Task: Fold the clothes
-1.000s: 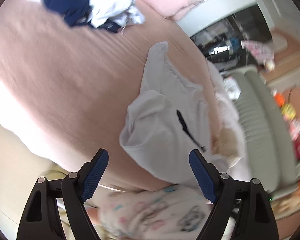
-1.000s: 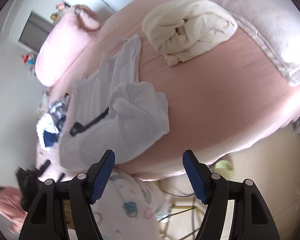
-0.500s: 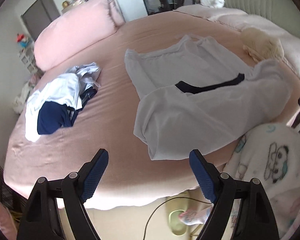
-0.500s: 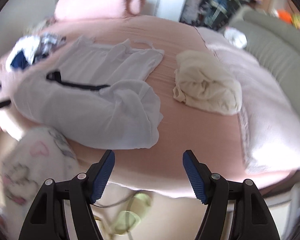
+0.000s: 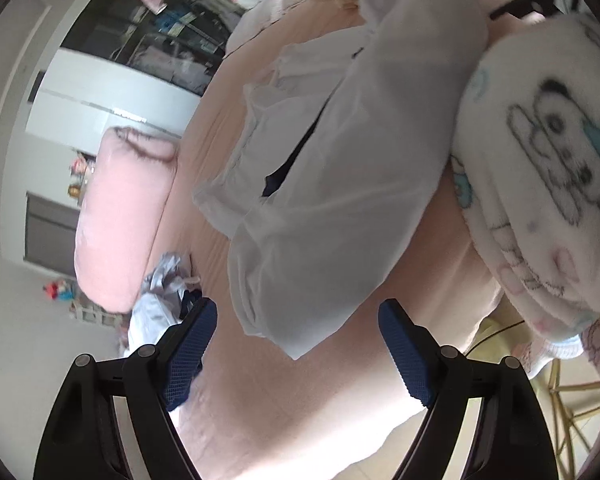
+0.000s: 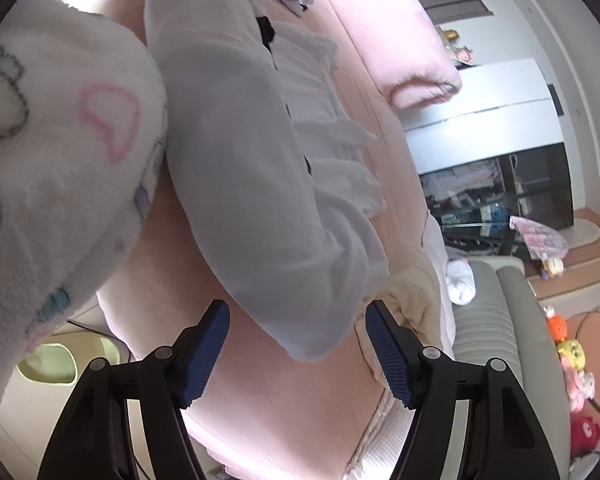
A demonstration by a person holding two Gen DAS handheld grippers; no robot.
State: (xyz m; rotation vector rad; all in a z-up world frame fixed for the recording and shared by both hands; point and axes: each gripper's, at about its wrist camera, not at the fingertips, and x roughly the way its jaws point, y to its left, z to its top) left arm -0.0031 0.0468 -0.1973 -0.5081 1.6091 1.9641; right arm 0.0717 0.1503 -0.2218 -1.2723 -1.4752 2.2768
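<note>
A white garment with a dark strip (image 5: 340, 184) (image 6: 260, 168) lies partly folded on the pink bed (image 5: 300, 408) (image 6: 260, 420), near its front edge. My left gripper (image 5: 298, 332) is open, its blue pads apart just short of one end of the garment, with nothing between them. At the garment's other end my right gripper (image 6: 298, 328) is open too, the cloth's corner lying just ahead of the gap. Both views are rolled on their side.
A person in fleece patterned clothing (image 5: 540, 160) (image 6: 52, 160) stands against the bed edge. A pile of white and navy clothes (image 5: 160, 300) and a pink pillow (image 5: 120, 216) lie farther back. A cream folded item (image 6: 416, 292) sits beside the garment. A green slipper (image 6: 56, 364) is on the floor.
Both views have rolled strongly and the grippers have come closer to the white garment's two ends and lower toward the bed. The jaws stayed equally wide.
</note>
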